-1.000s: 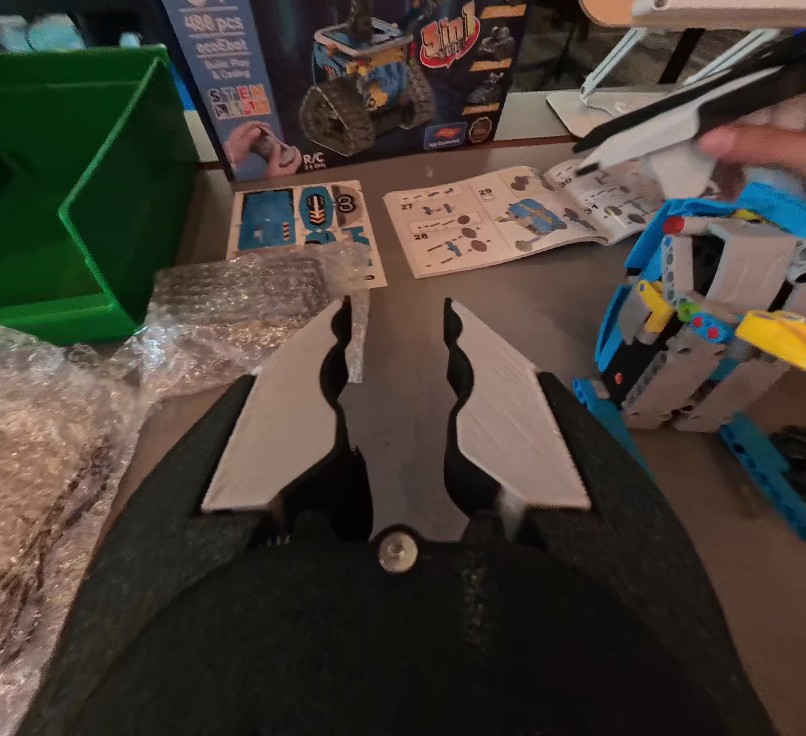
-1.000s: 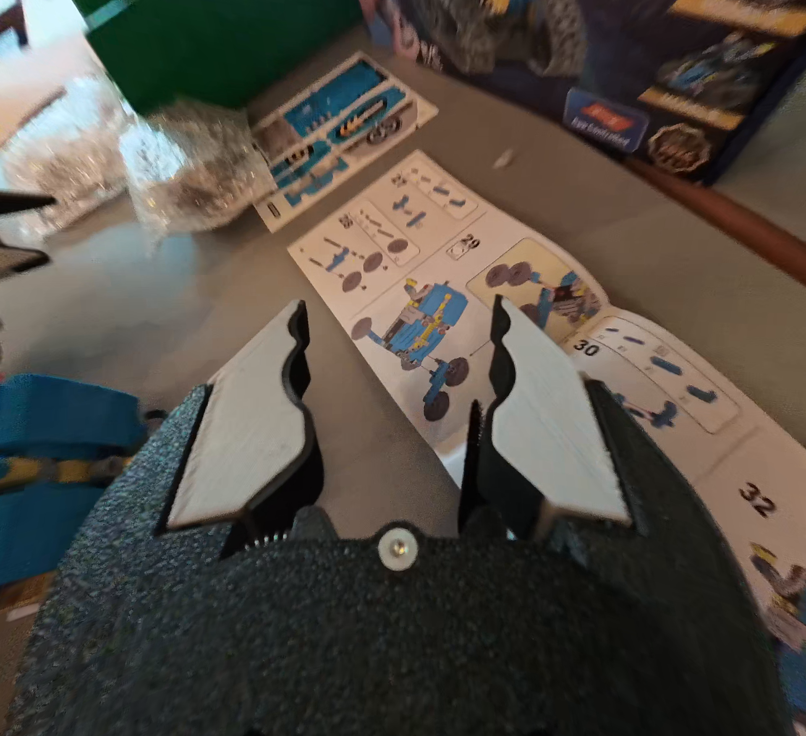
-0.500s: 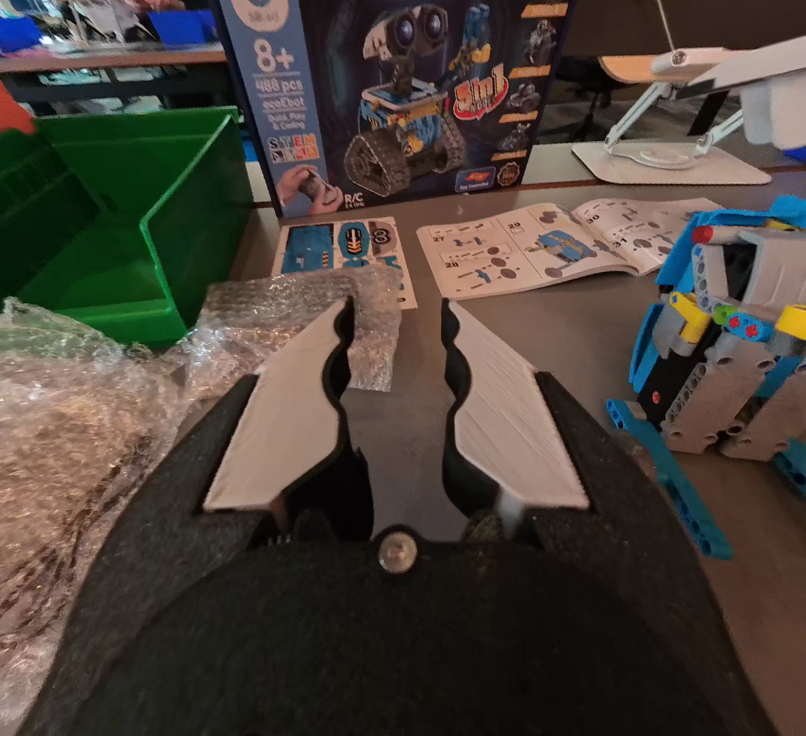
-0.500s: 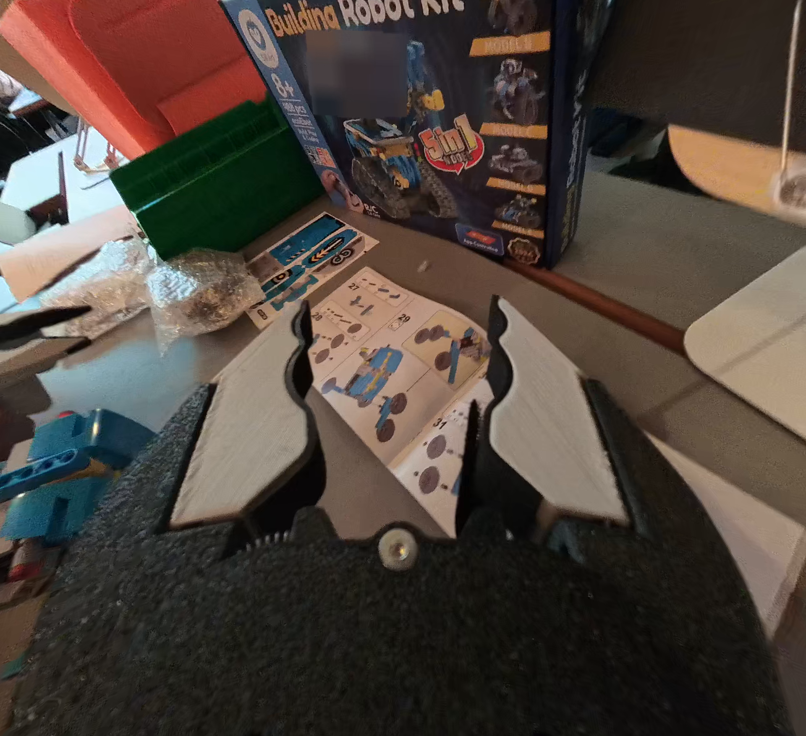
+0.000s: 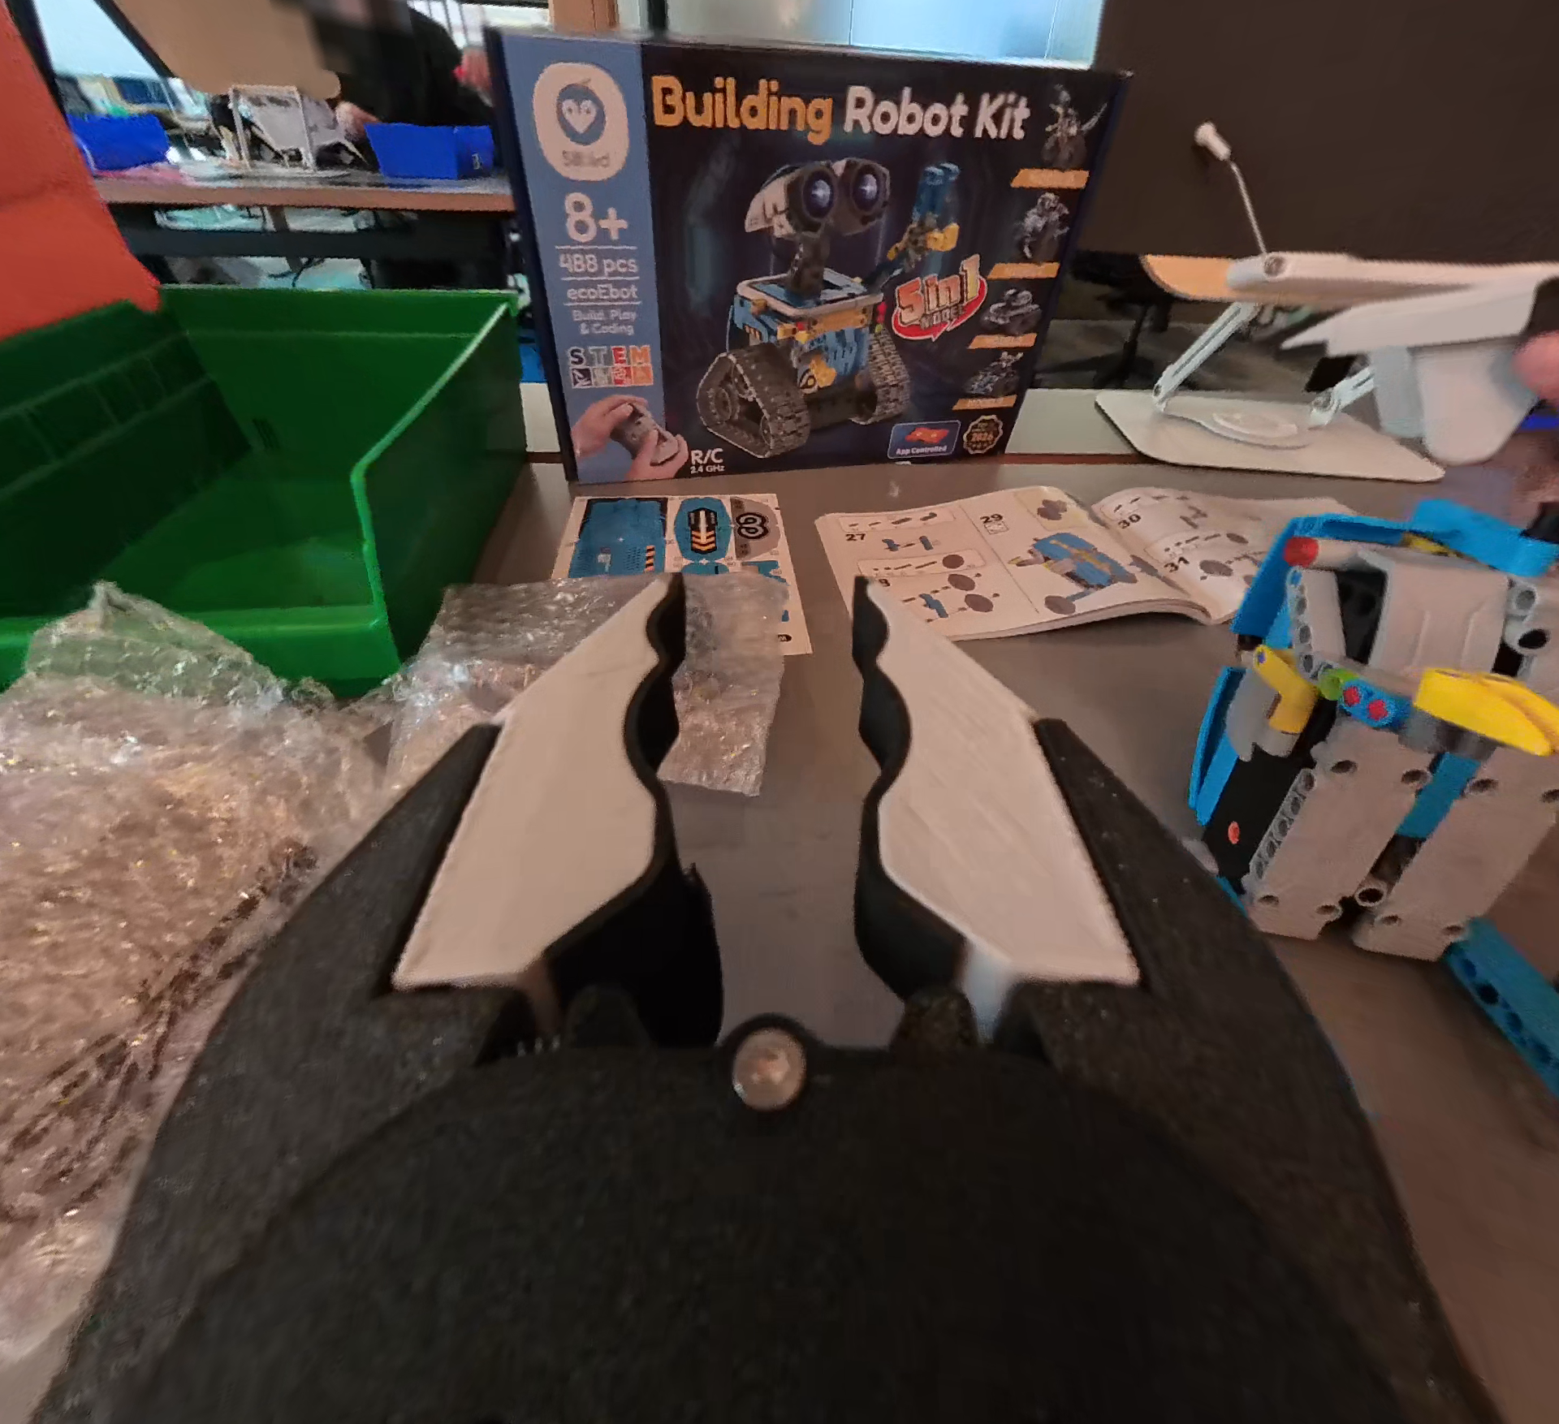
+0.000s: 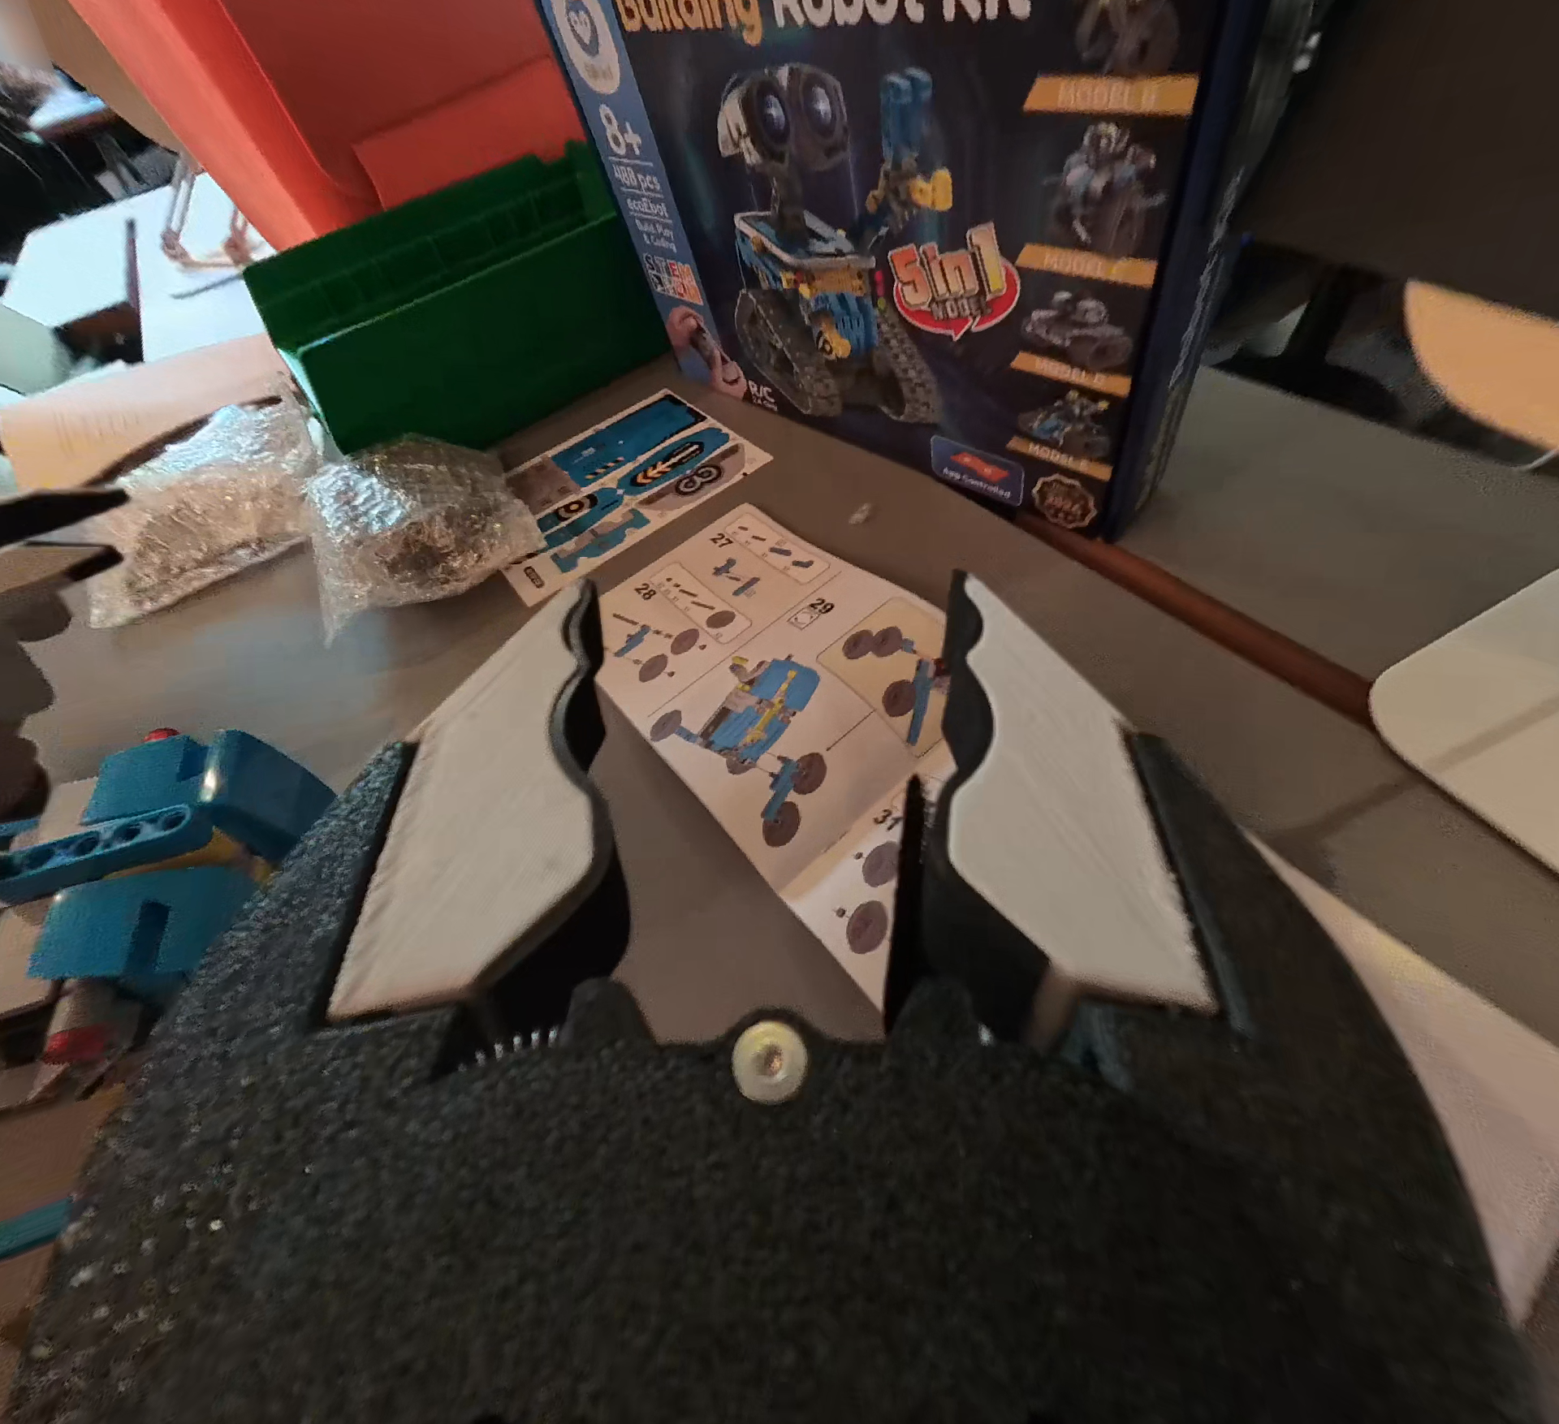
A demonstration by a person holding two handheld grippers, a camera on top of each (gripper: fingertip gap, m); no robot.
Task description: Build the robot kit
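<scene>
Overhead of the grey table [image 5: 1054,717], the left gripper [image 5: 766,607] hangs with its jaws apart by a moderate gap and nothing between them; just beyond its left fingertip lies a small bubble-wrap packet [image 5: 717,675], which overlaps the near edge of a blue sticker sheet [image 5: 675,540]. More loose bubble wrap [image 5: 152,793] is heaped to its left, in front of a green plastic bin [image 5: 278,456]. To its right stands a partly built blue, grey and yellow brick model [image 5: 1383,751]. Likewise the right gripper [image 6: 769,607] is spread wide and empty, poised above an open instruction booklet [image 6: 759,675] lying flat on the table. Behind both, a printed toy kit box [image 5: 801,253] stands upright, with a white stand [image 5: 1265,413] at its right.
</scene>
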